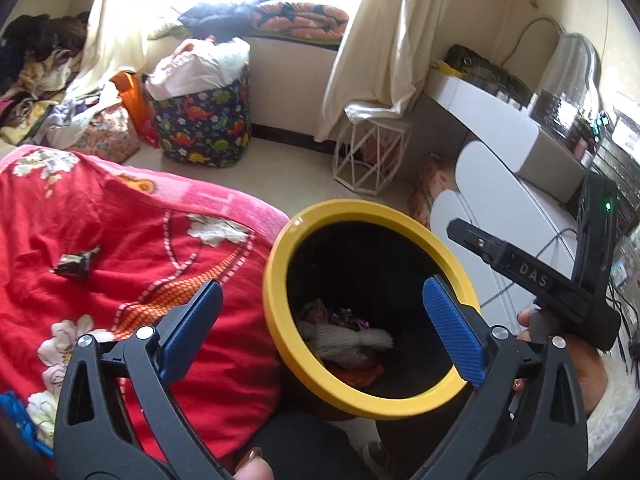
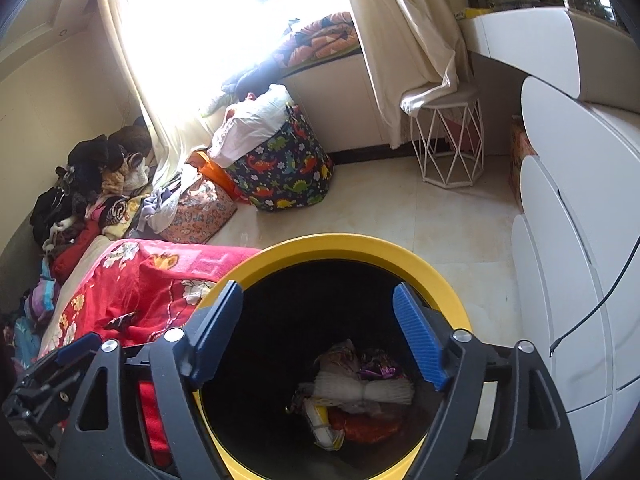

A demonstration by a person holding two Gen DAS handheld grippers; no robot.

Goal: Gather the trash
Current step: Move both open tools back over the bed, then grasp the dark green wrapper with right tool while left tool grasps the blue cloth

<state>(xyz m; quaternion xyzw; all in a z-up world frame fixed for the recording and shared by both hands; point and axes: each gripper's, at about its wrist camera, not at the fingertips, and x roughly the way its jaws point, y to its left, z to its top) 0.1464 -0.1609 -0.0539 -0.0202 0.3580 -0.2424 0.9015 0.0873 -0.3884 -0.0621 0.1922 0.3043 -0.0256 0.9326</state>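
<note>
A black bin with a yellow rim (image 1: 280, 248) stands beside the bed; it also shows in the right wrist view (image 2: 348, 242). Inside lie a white yarn-like bundle (image 1: 352, 338) (image 2: 360, 392), purple foil and orange wrappers. A dark crumpled wrapper (image 1: 76, 265) lies on the red floral blanket (image 1: 120, 240); it shows small in the right wrist view (image 2: 120, 322). My left gripper (image 1: 320, 328) is open and empty, between the blanket and the bin. My right gripper (image 2: 316, 336) is open and empty, right over the bin's mouth; its body shows in the left wrist view (image 1: 560, 280).
A dinosaur-print laundry basket (image 2: 284, 176) and a white wire stool (image 2: 452, 140) stand on the pale floor by the window. A white rounded dresser (image 2: 568, 240) is on the right. Piled clothes (image 2: 88, 184) lie at the bed's far end.
</note>
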